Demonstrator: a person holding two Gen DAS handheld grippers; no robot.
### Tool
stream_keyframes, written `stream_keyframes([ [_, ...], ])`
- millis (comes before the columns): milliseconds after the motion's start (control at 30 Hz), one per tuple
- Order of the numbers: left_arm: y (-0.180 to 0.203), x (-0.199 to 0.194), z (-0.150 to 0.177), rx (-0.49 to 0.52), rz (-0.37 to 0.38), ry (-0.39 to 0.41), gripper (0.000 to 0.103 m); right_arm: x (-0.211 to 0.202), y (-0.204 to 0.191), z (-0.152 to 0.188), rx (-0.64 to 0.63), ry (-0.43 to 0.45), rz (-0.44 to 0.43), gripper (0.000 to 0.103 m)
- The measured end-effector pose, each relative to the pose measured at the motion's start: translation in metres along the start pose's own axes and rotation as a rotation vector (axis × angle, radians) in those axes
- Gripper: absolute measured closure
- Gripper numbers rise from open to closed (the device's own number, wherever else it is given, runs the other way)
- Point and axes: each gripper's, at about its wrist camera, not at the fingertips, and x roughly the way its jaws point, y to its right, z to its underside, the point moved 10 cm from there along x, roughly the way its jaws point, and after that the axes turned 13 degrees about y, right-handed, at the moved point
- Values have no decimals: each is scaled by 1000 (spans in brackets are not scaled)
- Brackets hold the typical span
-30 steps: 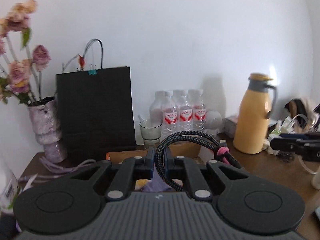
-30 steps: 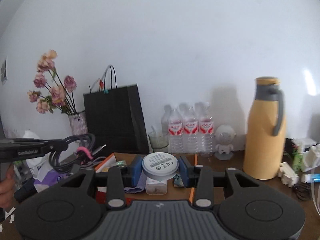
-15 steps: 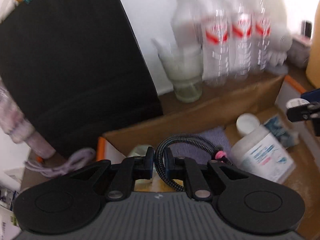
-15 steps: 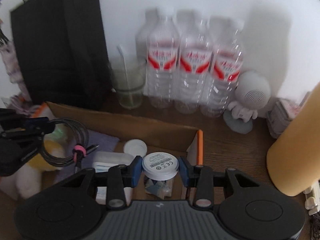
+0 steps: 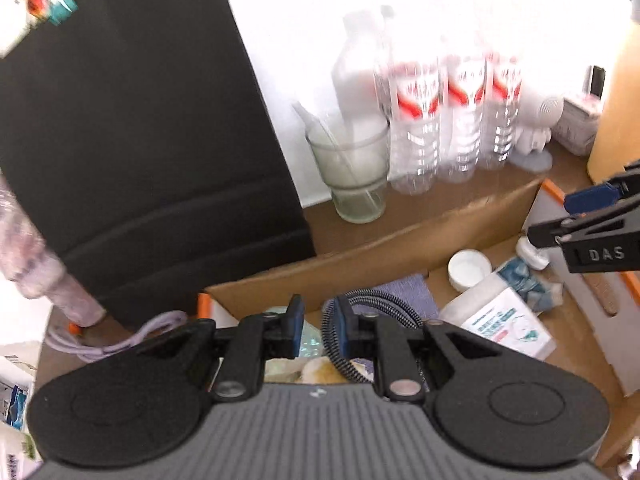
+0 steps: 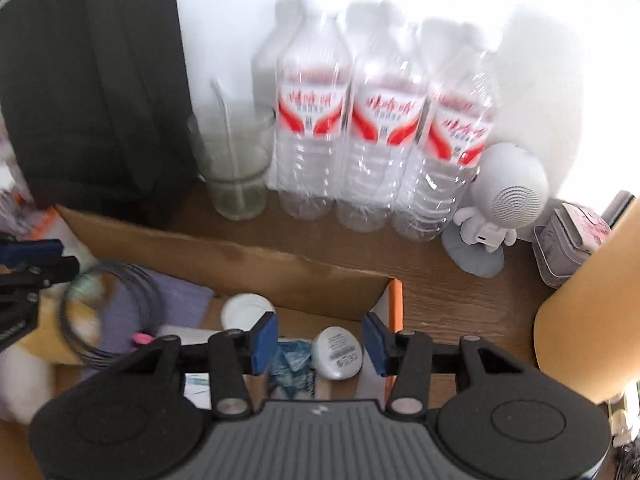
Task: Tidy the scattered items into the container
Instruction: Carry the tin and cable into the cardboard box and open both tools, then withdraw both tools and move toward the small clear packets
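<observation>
The open cardboard box [image 5: 400, 248] lies under both grippers. My left gripper [image 5: 319, 326] hovers over its left half with jaws opening. The black braided cable [image 5: 376, 304] runs past the right pad, and the left pad stands clear of it. In the right wrist view the cable coil [image 6: 108, 312] is blurred beside the left gripper [image 6: 64, 258], over a purple cloth. My right gripper [image 6: 320, 342] is over the box's right end [image 6: 394, 304], jaws opening. A white round charger [image 6: 338, 354] lies tilted below them, touching neither pad.
In the box are a white lid [image 5: 469, 268], a wipes pack [image 5: 500, 320] and a blue wrapper [image 6: 290, 360]. Behind it stand a black paper bag [image 5: 140, 140], a glass [image 5: 352, 176], several water bottles [image 6: 380, 140], a white figurine [image 6: 496, 200], a tin [image 6: 572, 236] and a yellow flask [image 6: 592, 320].
Both grippers came forward and tipped down over the box. The left jaws let go of the cable. The right jaws widened and the charger dropped out of them.
</observation>
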Motion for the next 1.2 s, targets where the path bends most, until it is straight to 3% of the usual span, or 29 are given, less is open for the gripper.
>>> stream_keyframes([
  [133,-10,-40,-8,-40,-10,-1,75,-42,-7,-8,71,7,-52,46],
  [200,-17,-62,-7,-64,-22,7,56,-64,-10,-8,110,4,-89,40],
  [233,-21,-74,-7,-73,-36,26,52,-75,-11,-7,119,5,-102,36],
  [300,-29,-105,-5,-84,-84,112,34,-102,-16,-4,111,40,-116,32],
  [367,-38,-144,-1,-106,-141,269,15,-129,-21,1,77,132,-116,29],
  [433,-41,-183,9,-119,-187,438,9,-159,-28,7,15,286,-123,21],
  [500,-37,-210,24,-117,-212,532,4,-186,-33,16,-22,452,-116,18],
  [600,-29,-232,43,-147,-215,582,4,-210,-43,35,-8,579,-115,17],
  [700,-24,-246,57,-180,-200,580,4,-225,-51,49,26,611,-153,17],
  [767,-20,-262,75,-191,-204,574,2,-240,-54,63,23,619,-123,17],
  [833,-8,-284,109,-214,-179,559,0,-258,-55,87,26,596,-71,17],
  [933,29,-309,178,-225,-35,510,0,-288,-47,148,109,552,-21,14],
  [1033,65,-303,229,-219,76,350,2,-291,-50,216,161,479,-60,16],
  [1100,87,-298,240,-170,151,309,14,-281,-52,251,145,397,-23,20],
  [1167,99,-291,237,-126,175,310,19,-271,-55,273,82,355,32,23],
  [1200,103,-284,234,-122,177,297,26,-267,-56,279,64,342,33,27],
])
